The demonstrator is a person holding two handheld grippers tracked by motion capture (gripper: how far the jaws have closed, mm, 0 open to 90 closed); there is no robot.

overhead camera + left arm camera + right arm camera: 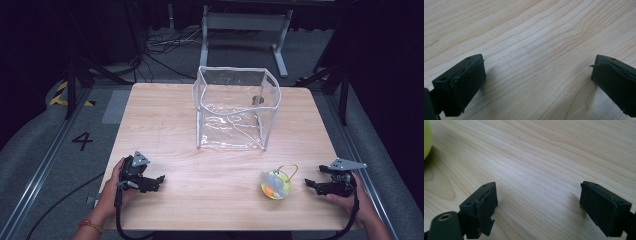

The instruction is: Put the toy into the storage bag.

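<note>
A clear plastic bag (236, 107) with a white rim stands upright and open-topped at the middle back of the wooden table (165, 125). A yellow-green ball-shaped toy (275, 185) with a thin yellow loop lies near the front right; its edge shows at the far left of the right gripper view (427, 140). My right gripper (309, 183) rests to the right of the toy, apart from it, open with bare wood between its jaws (539, 202). My left gripper (159, 180) sits at the front left, open over bare wood (537, 75).
Beyond the table's far edge lie cables (165, 42) on the floor and a grey metal stand (245, 30). Black frame legs (75, 80) rise at both sides. A floor mark "4" (82, 141) is at the left.
</note>
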